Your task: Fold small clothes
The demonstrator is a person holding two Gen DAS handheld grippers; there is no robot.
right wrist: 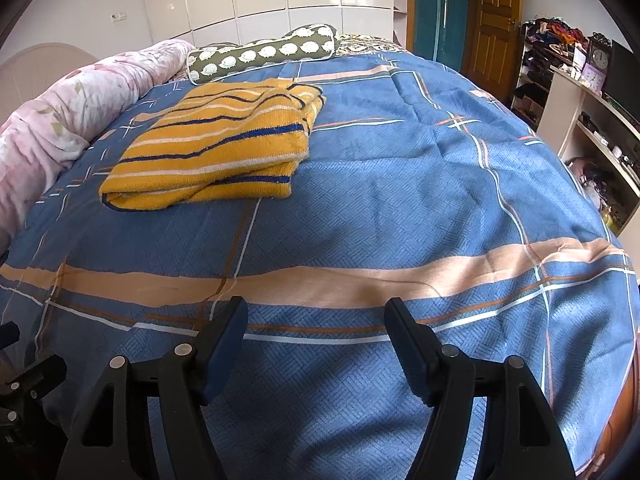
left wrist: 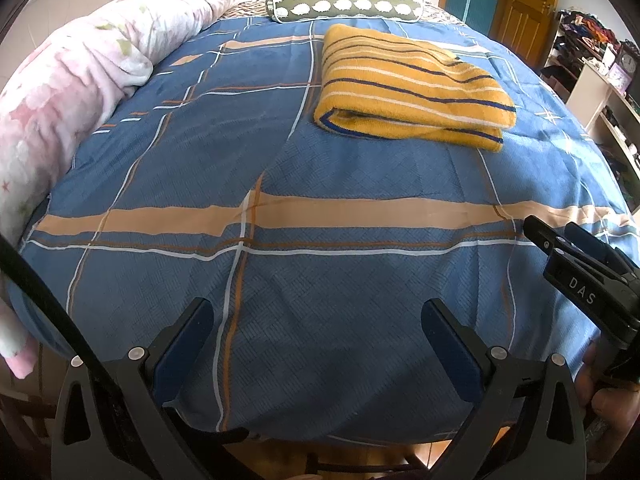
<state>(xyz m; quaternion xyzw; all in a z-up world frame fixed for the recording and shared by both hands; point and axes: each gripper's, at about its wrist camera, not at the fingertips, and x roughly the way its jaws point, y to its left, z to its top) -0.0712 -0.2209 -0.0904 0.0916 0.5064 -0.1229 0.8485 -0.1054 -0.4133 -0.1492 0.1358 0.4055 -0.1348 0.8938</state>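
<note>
A yellow striped knit garment [left wrist: 412, 88] lies folded into a thick rectangle on the blue plaid bed cover [left wrist: 280, 264], toward the far side; it also shows in the right wrist view [right wrist: 216, 148] at the upper left. My left gripper [left wrist: 318, 320] is open and empty, low over the bed's near edge, well short of the garment. My right gripper [right wrist: 316, 316] is open and empty too, also near the front edge. The right gripper's body shows in the left wrist view [left wrist: 580, 276] at the right.
A rolled pink floral blanket [left wrist: 68, 96] runs along the left side. A green patterned bolster [left wrist: 344, 5] lies at the head of the bed. White shelves with clutter [right wrist: 592, 112] and a wooden door [right wrist: 494, 20] stand to the right.
</note>
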